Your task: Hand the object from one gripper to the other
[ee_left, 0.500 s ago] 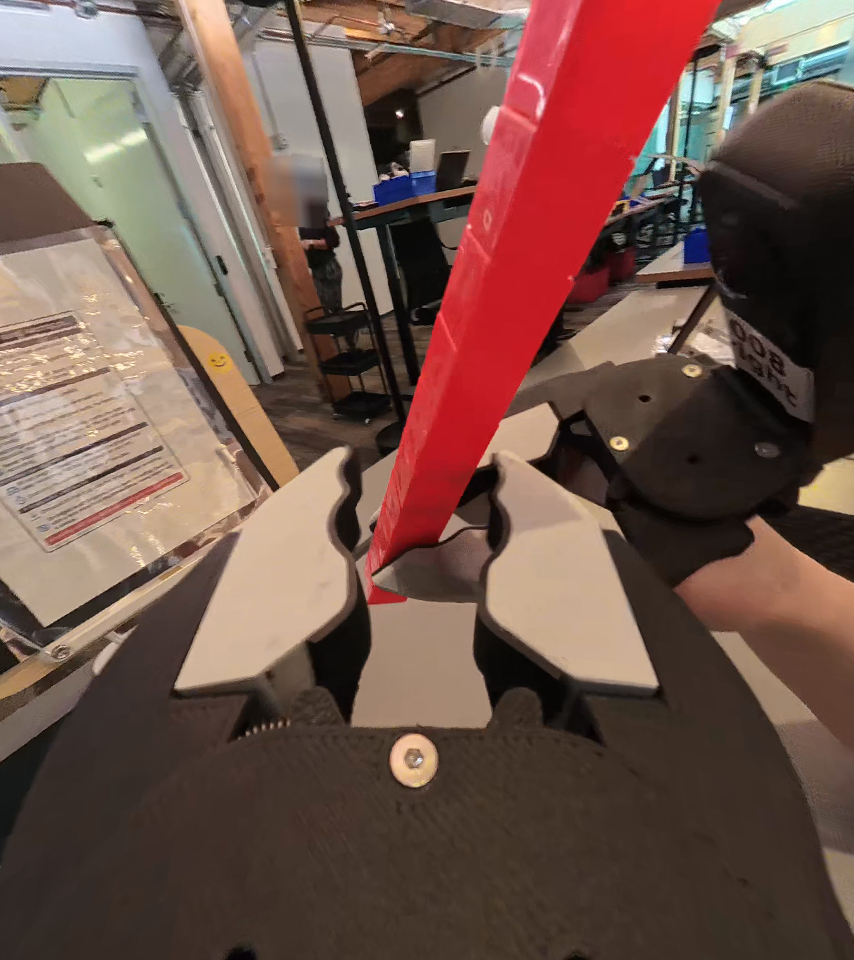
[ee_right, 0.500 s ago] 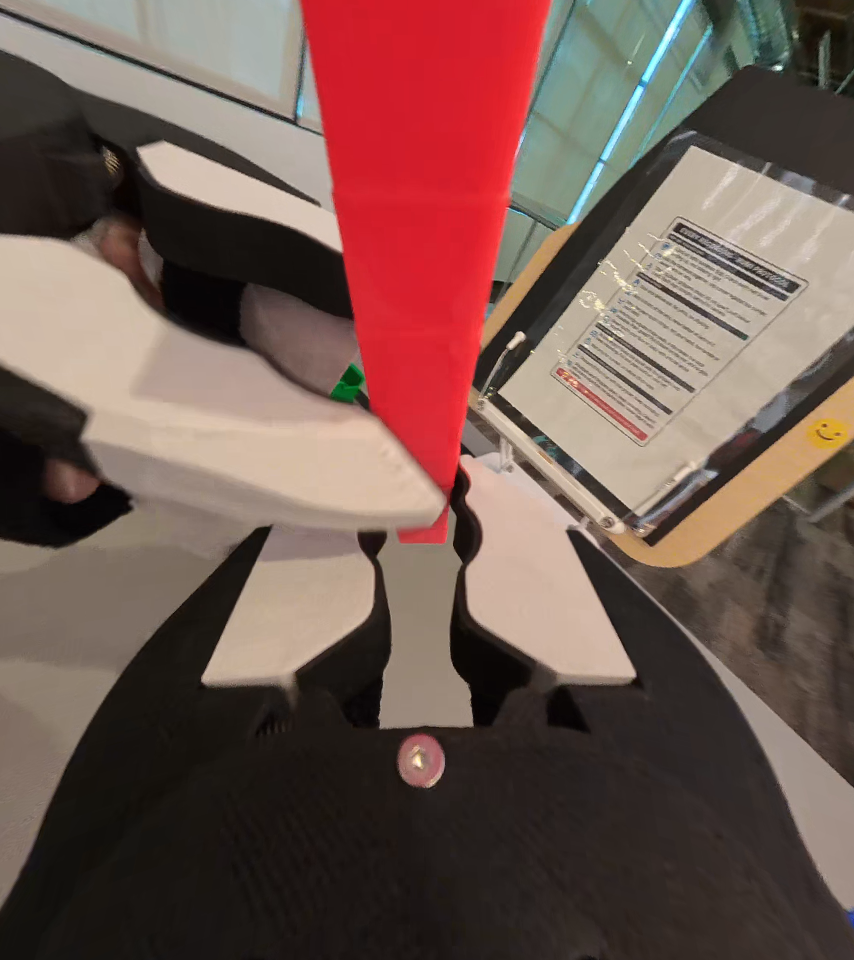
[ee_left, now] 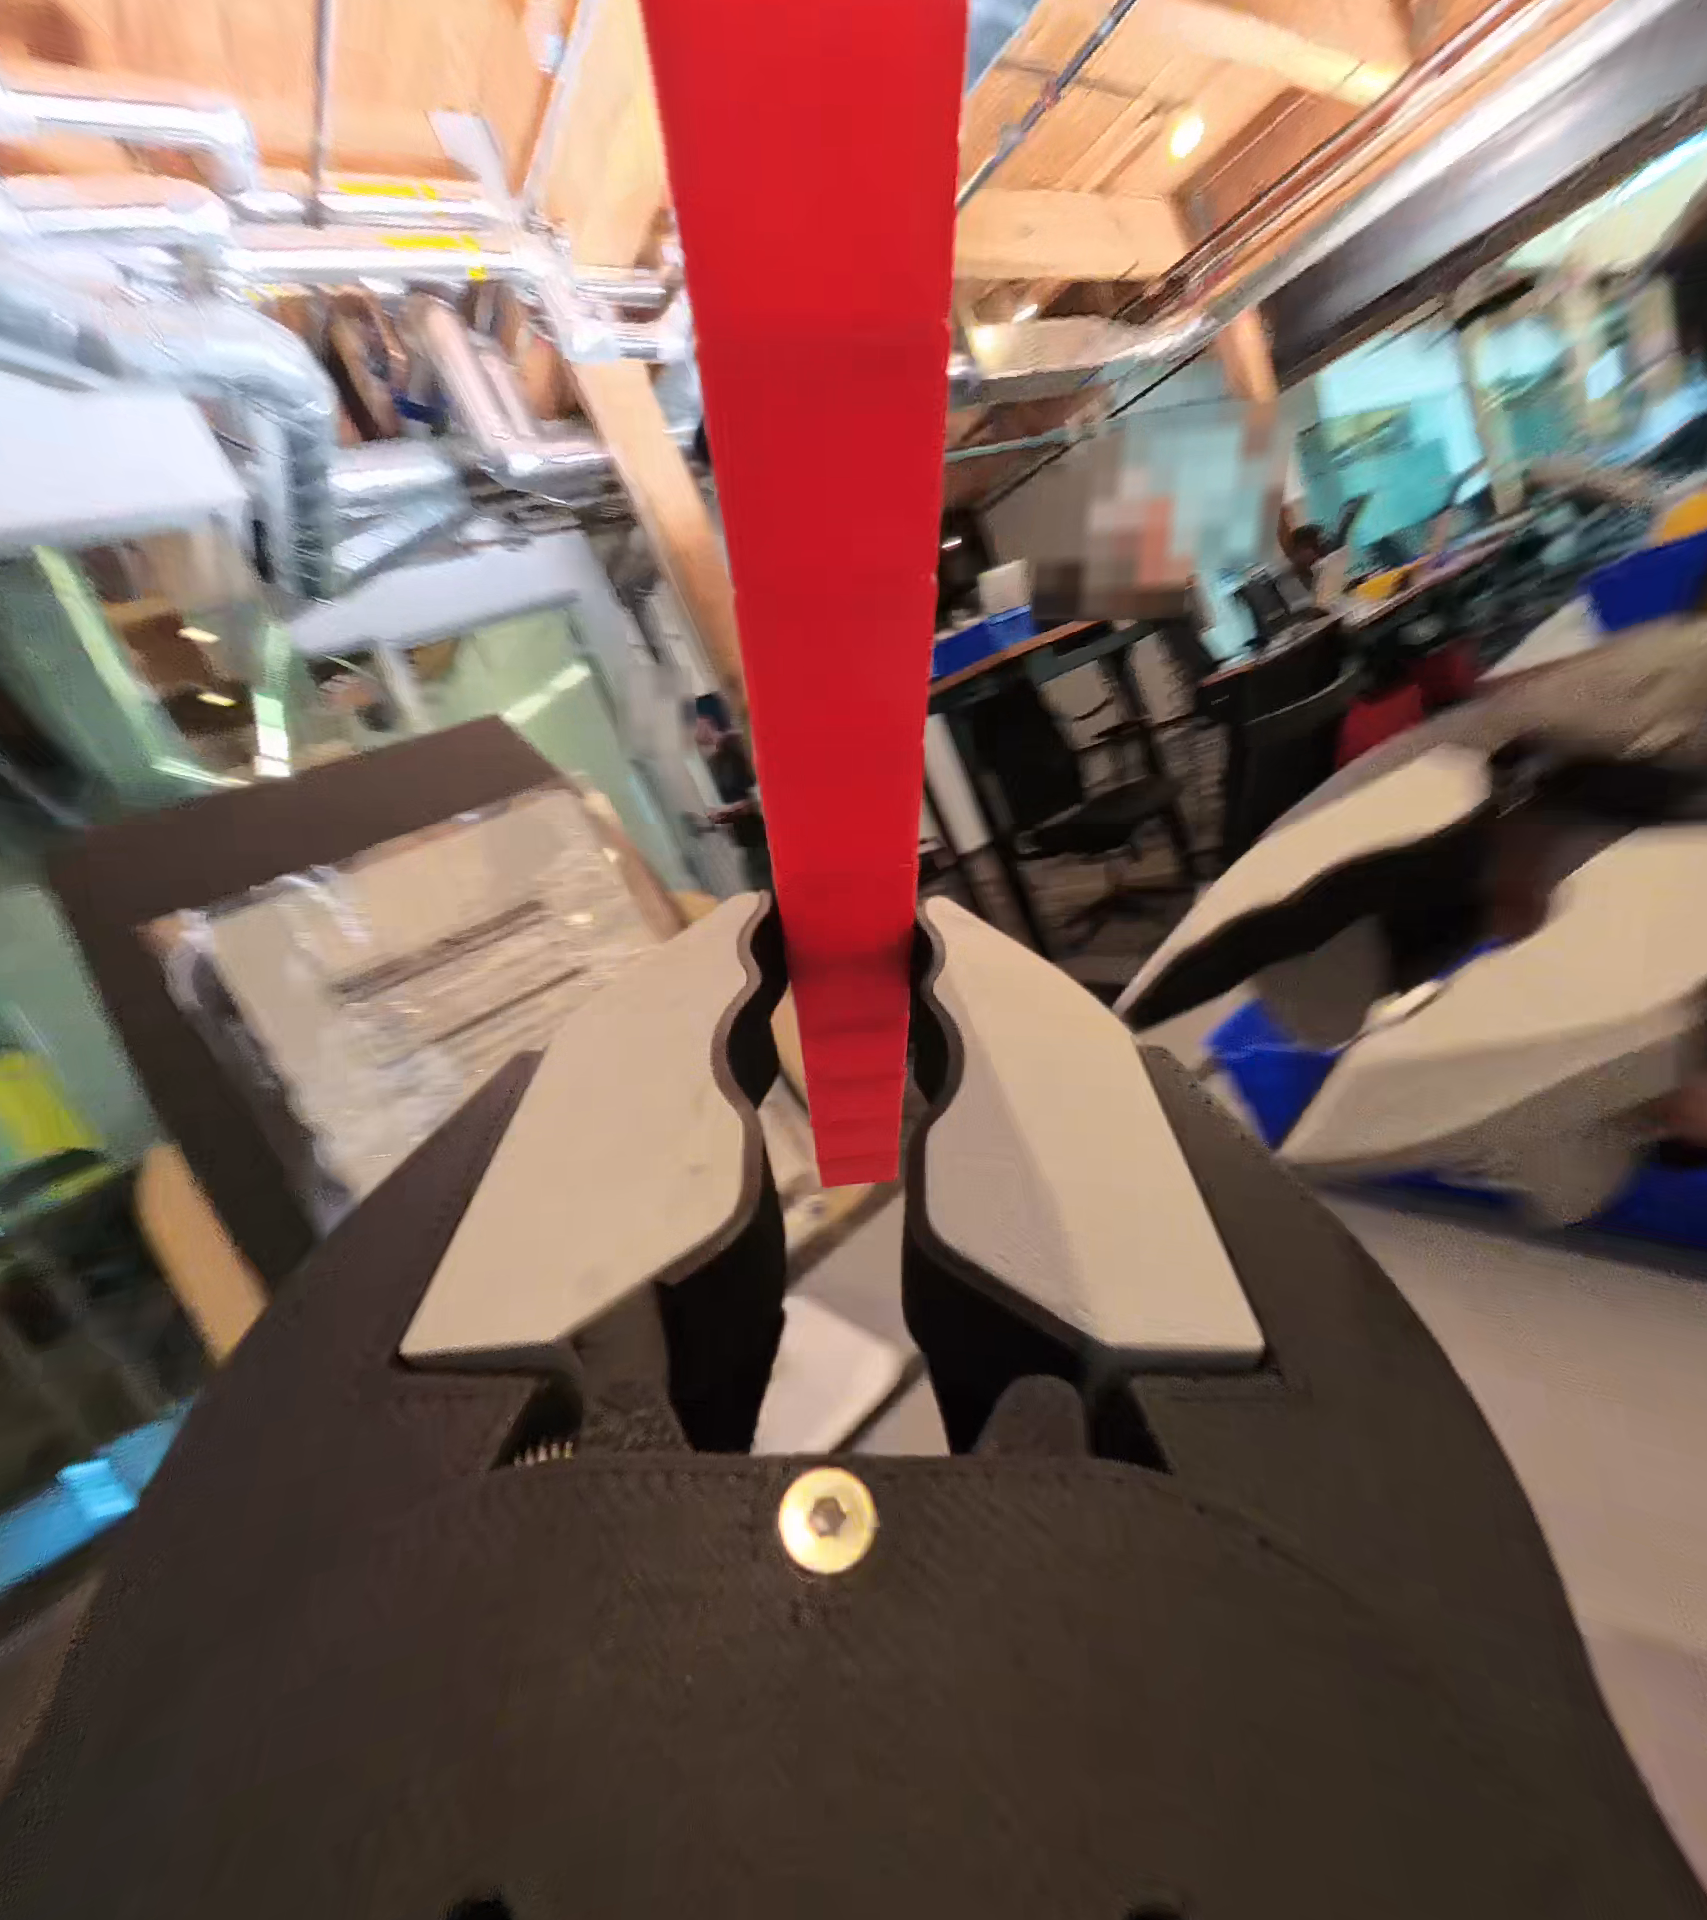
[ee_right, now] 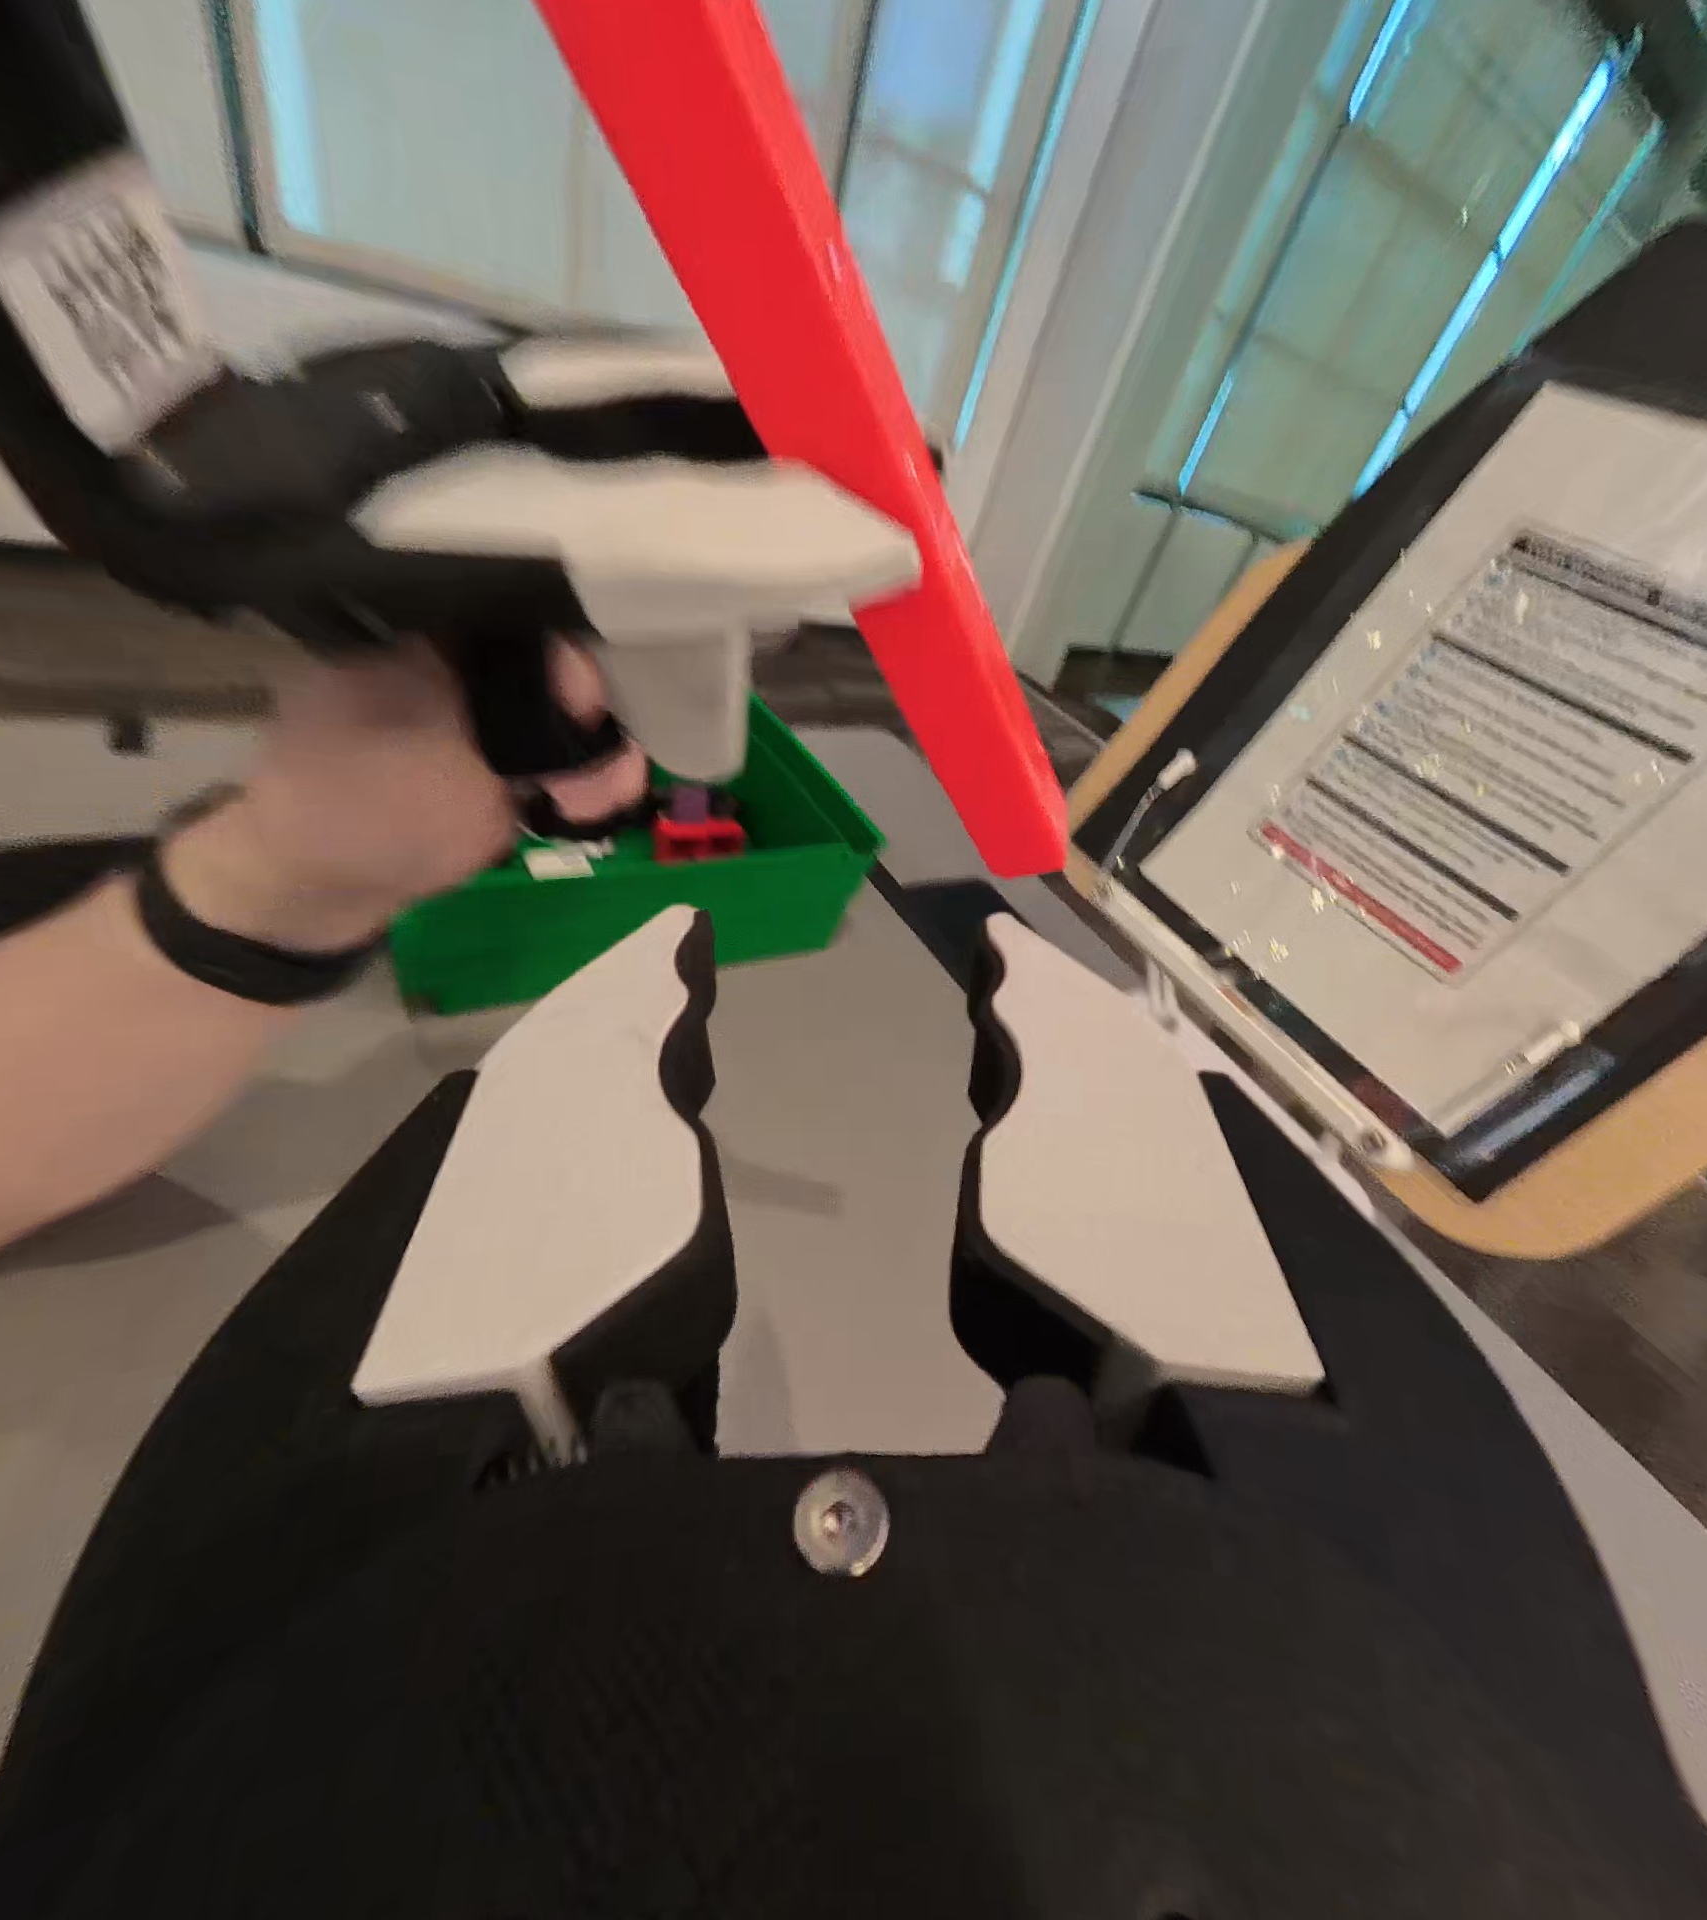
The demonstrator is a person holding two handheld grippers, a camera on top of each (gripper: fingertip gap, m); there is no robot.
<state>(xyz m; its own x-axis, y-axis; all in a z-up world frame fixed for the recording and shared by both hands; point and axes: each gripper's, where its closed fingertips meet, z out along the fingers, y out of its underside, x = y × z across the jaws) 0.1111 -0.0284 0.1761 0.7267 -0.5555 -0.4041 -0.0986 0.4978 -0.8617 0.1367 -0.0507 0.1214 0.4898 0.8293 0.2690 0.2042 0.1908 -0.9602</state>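
Between the left tongs (ee_left: 844, 940) in the left wrist view, the red bar (ee_left: 818, 520) stands clamped near its lower end, its short tail poking down past the fingertips and its long body running up out of frame. Off to the right of them, blurred, the right tongs (ee_left: 1244, 935) sit spread apart with nothing between their grey fingers (ee_left: 1431, 997), a blue bin (ee_left: 1275, 1081) just behind. A framed sheet (ee_left: 392, 987) leans to the left.

Over to the right wrist view: ahead of the right tongs (ee_right: 844, 935), which gape wide and empty, the red bar (ee_right: 828, 416) slants across, its lower tip just above and right of the right fingertip, not touching. The left tongs (ee_right: 890, 540) grip it partway up, a hand (ee_right: 361, 821) on the handle. A green bin (ee_right: 641, 914) rests on the bench (ee_right: 828, 1143) beyond the left fingertip; the framed sheet (ee_right: 1451, 790) stands at right.
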